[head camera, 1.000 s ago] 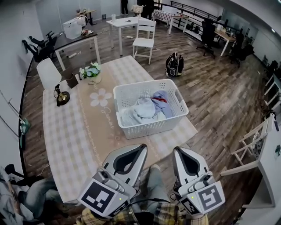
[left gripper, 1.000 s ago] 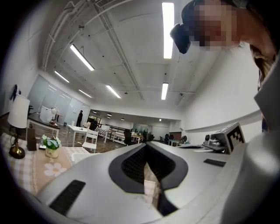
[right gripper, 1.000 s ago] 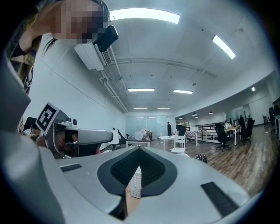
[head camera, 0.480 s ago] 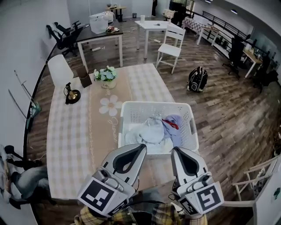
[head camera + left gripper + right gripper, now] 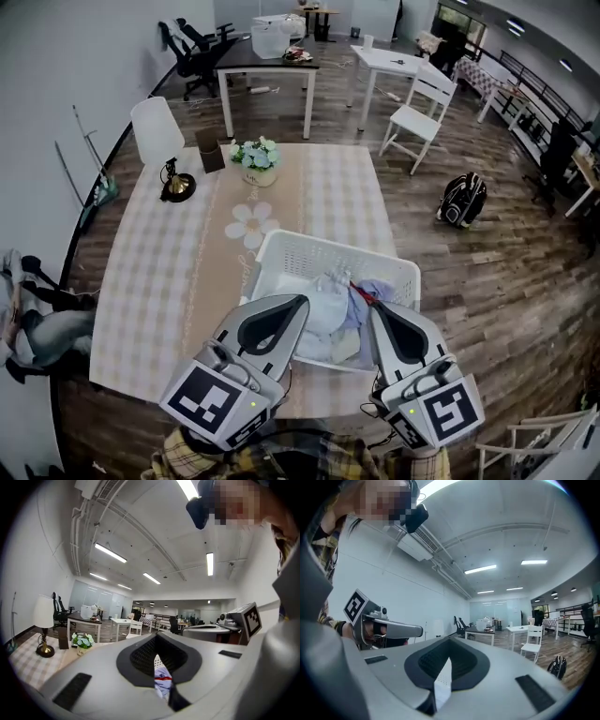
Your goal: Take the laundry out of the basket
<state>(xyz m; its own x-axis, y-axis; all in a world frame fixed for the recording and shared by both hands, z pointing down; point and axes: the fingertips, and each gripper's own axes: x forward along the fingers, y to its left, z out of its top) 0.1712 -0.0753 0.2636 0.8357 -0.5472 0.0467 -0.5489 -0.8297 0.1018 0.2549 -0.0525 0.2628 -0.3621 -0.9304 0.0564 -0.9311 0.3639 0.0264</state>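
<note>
White plastic lattice makes up the basket, which stands on the table just ahead of both pairs of jaws. The laundry lies heaped inside it: pale blue and white cloth with a touch of red. It sits just past the tips of the left gripper and to the left of the tips of the right gripper.

Both grippers are held side by side, a little apart, and point level toward the basket. Each has its jaws together, with nothing clamped between them. In the left gripper view, only a thin slit shows where the jaws meet, and through it a sliver of the laundry is visible. In the right gripper view, the same kind of slit shows a strip of the basket's white wall.

Farther beyond the jaws, at the table's far end, stand a pot of flowers and a lamp — both well apart from the basket.
</note>
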